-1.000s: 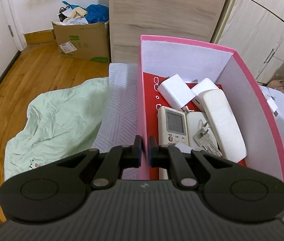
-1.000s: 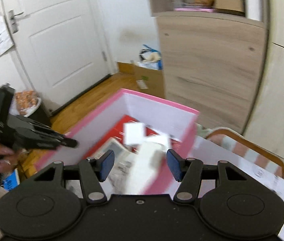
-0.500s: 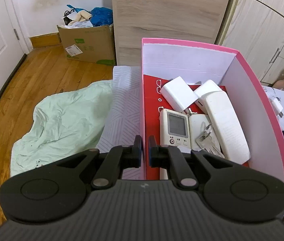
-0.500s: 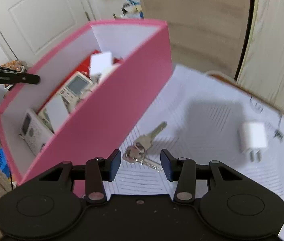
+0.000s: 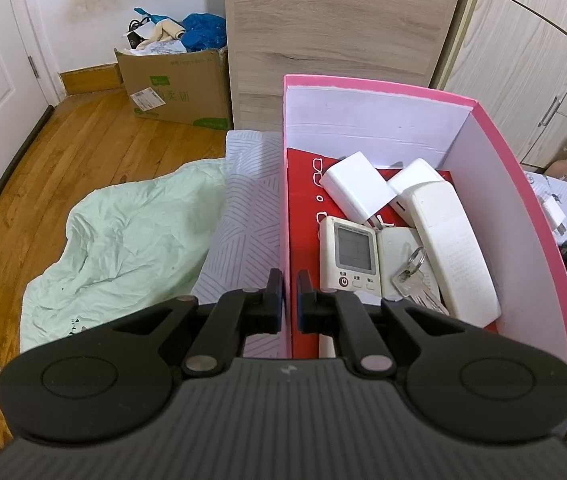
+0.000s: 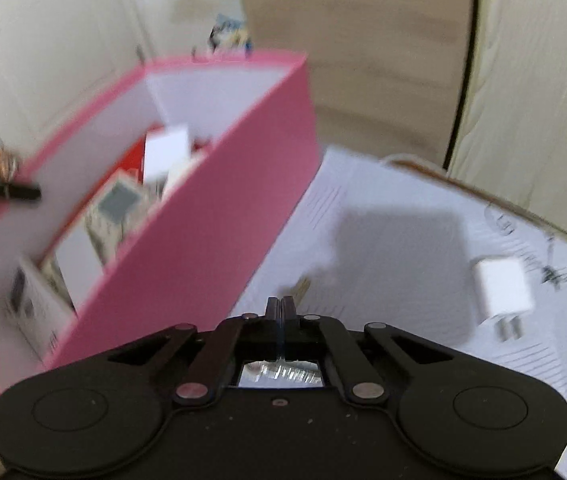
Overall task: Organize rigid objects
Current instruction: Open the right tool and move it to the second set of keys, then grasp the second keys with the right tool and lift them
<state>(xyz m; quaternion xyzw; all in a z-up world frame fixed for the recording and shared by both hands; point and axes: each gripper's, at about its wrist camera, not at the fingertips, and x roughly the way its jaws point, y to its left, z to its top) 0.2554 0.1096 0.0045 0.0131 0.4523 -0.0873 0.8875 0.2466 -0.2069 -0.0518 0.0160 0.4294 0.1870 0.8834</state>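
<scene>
Since the earlier frames the right gripper (image 6: 280, 304) has dropped from above the box to the table beside it, and its jaws have just been closing onto the loose keys (image 6: 301, 289). They now stand together with only a sliver between them. A key tip pokes out just past the fingertips, and metal glints in the slot behind the fingers, so I read it as clamped on the keys, though blur makes the actual pinch hard to confirm. The left gripper (image 5: 289, 296) hasn't moved: jaws pinched on the near-left wall of the pink box (image 5: 523, 208), steadying it.

Key relation: the box sits directly to the left of the right gripper, its pink outer wall just beside the fingers and rising above them. Next move is likely up and leftward over that rim. The box's long axis runs away from both cameras. The right hand is the nearer one to everything still loose.

Inside the box: thermostat-style remote (image 5: 353, 254), white charger (image 5: 357, 190), long white case (image 5: 453, 248), another key bunch (image 5: 413, 276).

Still outside: white plug adapter (image 6: 503, 290), well apart to the right on the striped table cover (image 6: 383, 240).

Right wrist view is smeared, and how many keys are held I can't tell.
</scene>
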